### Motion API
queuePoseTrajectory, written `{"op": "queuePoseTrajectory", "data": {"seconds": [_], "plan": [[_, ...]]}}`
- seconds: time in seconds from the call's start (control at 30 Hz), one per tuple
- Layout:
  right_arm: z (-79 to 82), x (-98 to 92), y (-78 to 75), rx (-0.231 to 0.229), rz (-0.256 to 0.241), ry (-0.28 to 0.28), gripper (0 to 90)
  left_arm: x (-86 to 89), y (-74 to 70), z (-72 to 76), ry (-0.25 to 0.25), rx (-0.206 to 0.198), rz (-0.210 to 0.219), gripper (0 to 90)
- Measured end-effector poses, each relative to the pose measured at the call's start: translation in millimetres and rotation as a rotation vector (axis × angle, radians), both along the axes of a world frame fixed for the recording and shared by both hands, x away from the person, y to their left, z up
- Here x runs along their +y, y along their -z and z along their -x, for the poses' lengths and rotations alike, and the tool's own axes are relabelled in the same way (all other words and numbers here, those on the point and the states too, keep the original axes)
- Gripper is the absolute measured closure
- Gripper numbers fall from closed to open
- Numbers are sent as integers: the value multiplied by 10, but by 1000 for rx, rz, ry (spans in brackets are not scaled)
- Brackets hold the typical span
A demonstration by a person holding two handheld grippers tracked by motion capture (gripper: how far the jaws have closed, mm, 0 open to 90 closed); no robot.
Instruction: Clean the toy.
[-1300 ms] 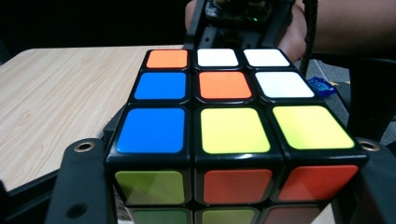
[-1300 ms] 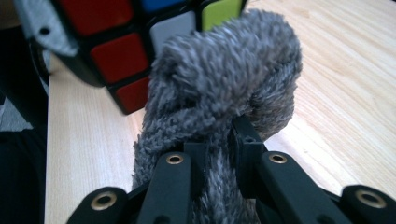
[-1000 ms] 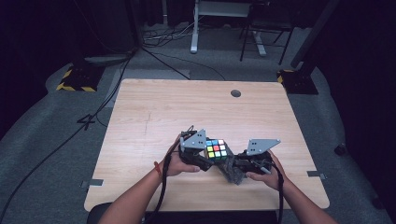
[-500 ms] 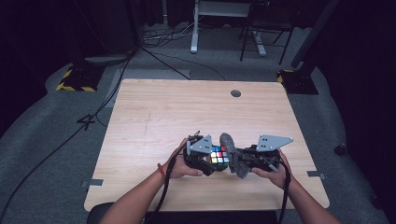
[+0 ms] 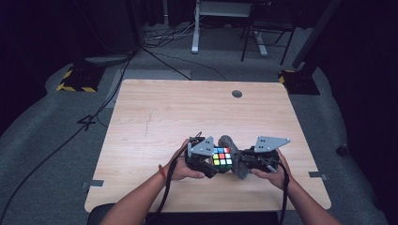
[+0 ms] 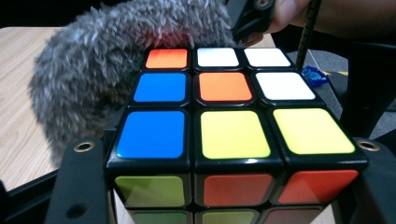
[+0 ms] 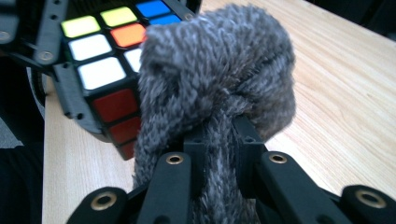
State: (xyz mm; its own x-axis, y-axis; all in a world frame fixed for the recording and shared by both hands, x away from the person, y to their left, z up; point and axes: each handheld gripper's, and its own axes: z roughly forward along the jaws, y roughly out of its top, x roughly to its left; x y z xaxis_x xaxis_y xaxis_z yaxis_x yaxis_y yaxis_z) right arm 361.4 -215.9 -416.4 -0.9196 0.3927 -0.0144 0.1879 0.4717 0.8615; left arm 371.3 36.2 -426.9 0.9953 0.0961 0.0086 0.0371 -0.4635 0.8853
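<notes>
High view: near edge of the worktop (image 5: 155,117), centre; puzzle cube (image 5: 222,156) held by the left tongs (image 5: 212,161), jaws closed against its sides, cube just clear of or resting on the wood, hard to tell which. Right tongs (image 5: 240,164) pressing a grey fluffy cloth (image 5: 233,149) against the cube's right and far side. Both hands low and close together, nothing else on the wood apart from a round grommet (image 5: 237,93) at the far edge

Left gripper view: cube (image 6: 233,126) clamped between the two black jaws, one at each lower corner, opened as wide as the cube and no wider. Top face a mix of orange, white, blue and yellow. Cloth (image 6: 93,79) touching the far left corner of that face, covering part of the orange and blue stickers there

Right gripper view: jaws pinched nearly shut on a bunched fold of the cloth (image 7: 219,79), the rest ballooning forward as a pad. Pad in contact with the cube (image 7: 107,65) along its white and red side

Judged progress: wiping under way, grip on both things secured, cloth at one corner only; remaining faces apparently left to wipe, then cube and cloth to set down
</notes>
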Motion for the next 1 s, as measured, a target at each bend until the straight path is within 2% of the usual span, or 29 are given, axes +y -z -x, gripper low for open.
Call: {"op": "queuePoseTrajectory", "data": {"seconds": [0.13,0.33,0.4,0.47,0.5,0.53,0.6,0.7,0.8,0.87,0.97,1.0], "plan": [[26,-2,-25,-13,-16,5,796,-9,21,-10,-12,-18,-23,330],[35,-4,-39,-19,-27,12,797,-24,47,-20,-15,-18,-48,318],[37,-5,-47,-21,-37,11,797,-44,60,-26,-18,-19,-65,313],[55,5,-62,-19,-53,-9,797,-95,102,-8,-30,-39,-120,330],[83,34,-79,-29,-49,-18,798,-109,120,9,-23,-49,-119,331],[103,60,-91,-48,-25,-23,798,-119,126,13,-13,-43,-127,332],[103,65,-88,-38,-26,-29,798,-134,129,17,-28,-51,-142,334],[71,43,-71,-17,-49,-26,798,-141,142,-7,-34,-33,-137,334],[83,70,-72,-24,-46,-34,798,-157,165,-13,-40,-27,-157,333],[102,81,-77,-38,-35,-35,798,-161,155,-9,-44,-40,-168,334],[102,56,-90,-46,-38,-34,798,-126,108,-8,-53,-61,-156,336],[91,43,-89,-53,-22,-26,798,-109,95,-15,-57,-52,-140,336]]}}
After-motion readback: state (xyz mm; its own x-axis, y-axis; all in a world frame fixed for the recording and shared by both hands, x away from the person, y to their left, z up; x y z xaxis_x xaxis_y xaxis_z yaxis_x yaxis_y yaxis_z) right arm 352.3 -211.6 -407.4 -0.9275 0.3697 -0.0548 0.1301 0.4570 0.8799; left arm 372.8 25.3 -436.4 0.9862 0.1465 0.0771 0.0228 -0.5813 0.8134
